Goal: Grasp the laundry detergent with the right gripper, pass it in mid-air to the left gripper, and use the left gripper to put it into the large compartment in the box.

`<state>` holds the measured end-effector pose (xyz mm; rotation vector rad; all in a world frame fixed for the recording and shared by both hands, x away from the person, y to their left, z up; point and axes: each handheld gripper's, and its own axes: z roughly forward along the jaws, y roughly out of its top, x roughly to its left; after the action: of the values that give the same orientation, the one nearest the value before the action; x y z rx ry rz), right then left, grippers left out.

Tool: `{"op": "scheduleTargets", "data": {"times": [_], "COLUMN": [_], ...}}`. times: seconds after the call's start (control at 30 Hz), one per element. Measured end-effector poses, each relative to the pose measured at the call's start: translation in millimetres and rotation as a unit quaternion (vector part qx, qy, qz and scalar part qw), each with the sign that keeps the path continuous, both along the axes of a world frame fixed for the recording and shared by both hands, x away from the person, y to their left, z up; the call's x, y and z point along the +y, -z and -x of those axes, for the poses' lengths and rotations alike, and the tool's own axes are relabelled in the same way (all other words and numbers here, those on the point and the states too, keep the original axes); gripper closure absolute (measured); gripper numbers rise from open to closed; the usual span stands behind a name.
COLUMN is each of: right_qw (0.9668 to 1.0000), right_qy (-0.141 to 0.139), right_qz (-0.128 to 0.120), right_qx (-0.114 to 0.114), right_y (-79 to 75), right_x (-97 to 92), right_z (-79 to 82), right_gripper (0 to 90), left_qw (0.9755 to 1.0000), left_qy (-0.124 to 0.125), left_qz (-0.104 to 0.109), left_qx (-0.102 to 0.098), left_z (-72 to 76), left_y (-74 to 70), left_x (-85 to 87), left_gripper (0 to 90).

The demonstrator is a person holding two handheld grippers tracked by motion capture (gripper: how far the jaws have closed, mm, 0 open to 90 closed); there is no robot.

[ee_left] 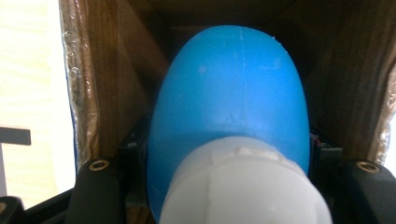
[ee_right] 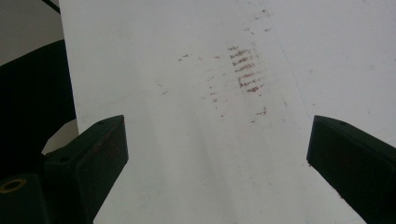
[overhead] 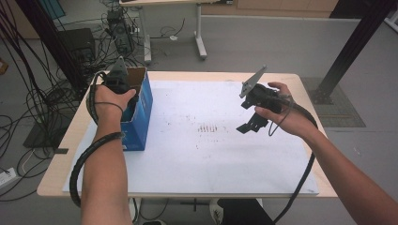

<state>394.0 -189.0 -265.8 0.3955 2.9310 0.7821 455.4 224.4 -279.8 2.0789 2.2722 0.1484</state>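
While the left tongs [overhead: 123, 92] sit inside the open top of the blue box [overhead: 143, 112] at the left of the high view, they are clenched on a blue bottle with a white cap [ee_left: 233, 135]. In the left gripper view the bottle occupies the centre, cap nearest the camera, body pointing down into the box between brown cardboard walls [ee_left: 112, 84].

Right tongs [overhead: 252, 123] hover over the white mat [overhead: 211, 159] right of centre, released, nothing between them; faint reddish-brown marks [ee_right: 245, 70] on the mat lie ahead of them.

Judgement: step in hand is placing the bottle into the box, or lifting it out; cannot tell which from these frames.

Notes for doing it well:
- Keep the bottle's axis in line with the box walls; clearance at either side looks small, and a tilt would likely catch a flap or wall.
- Move slowly and straight along the box axis.
- Box is light cardboard near the surface [overhead: 65, 140] edge; it could shift or tip. Free right tongs could steady its side.
- Do not release until the bottle is resting on something.
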Motion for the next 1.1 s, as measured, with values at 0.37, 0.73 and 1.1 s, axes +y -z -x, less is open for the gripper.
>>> {"op": "scheduleTargets", "data": {"times": [0.37,0.73,1.1], "right_qw": [1.0000,1.0000,1.0000], "right_qy": [-0.001,-0.002,-0.003], "right_qz": [0.001,0.003,0.004], "right_qx": [0.000,-0.001,-0.001], "right_y": [0.5,0.3,0.0], "right_x": [0.6,1.8,1.8], "right_z": [-0.4,0.0,0.2], "right_gripper": [5.3,5.3,5.3], "left_qw": [1.0000,1.0000,1.0000], "left_qy": [0.000,0.003,0.003], "left_qz": [0.001,0.000,0.000], "left_qx": [0.000,0.001,0.001], "left_z": [-0.3,-0.1,-0.2], "left_y": [0.4,0.4,0.4], "left_x": [0.2,-0.7,-0.5], "left_gripper": [36.1,36.2,36.2]}}
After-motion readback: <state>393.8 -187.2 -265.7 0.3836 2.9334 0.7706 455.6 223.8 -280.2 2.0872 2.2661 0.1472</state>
